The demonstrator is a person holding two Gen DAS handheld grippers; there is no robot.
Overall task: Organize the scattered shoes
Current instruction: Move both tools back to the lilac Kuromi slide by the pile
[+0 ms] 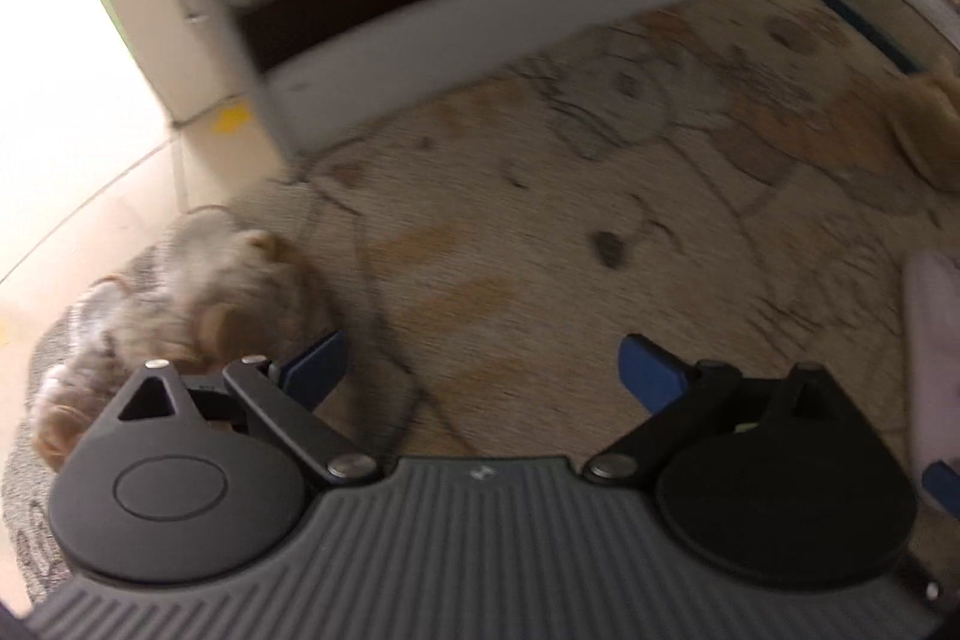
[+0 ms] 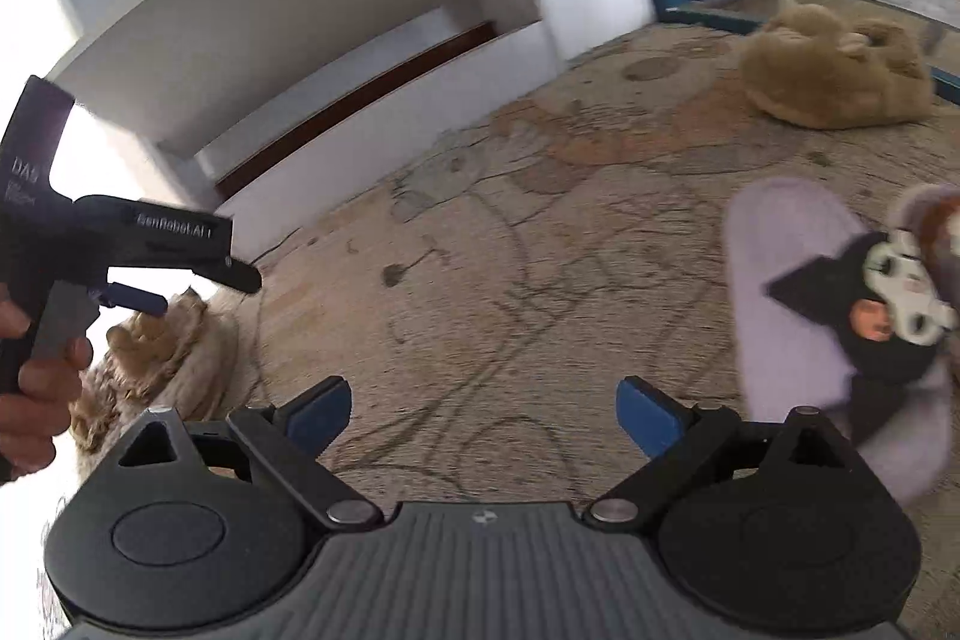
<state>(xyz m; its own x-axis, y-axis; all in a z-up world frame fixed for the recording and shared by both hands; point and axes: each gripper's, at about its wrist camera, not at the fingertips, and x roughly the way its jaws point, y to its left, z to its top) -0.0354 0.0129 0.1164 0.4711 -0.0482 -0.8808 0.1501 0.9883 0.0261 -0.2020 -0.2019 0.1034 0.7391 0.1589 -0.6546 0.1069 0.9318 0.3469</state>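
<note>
Both tools, left tool (image 1: 483, 370) and right tool (image 2: 483, 415), spread empty over the rug (image 2: 510, 250), likely between grabs; purple slipper (image 2: 798, 316) lower right.

Below me a patterned beige rug (image 2: 510, 244), on it a lilac slipper (image 2: 798, 316), a brown plush slipper (image 2: 834, 70), a shaggy tan slipper (image 2: 174, 358)

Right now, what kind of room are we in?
Probably a room at home, maybe by an entryway. There's a patterned rug, fluffy slippers scattered on it, like the purple slipper and the brown slipper, and a white shelf unit with low shelves.
</note>
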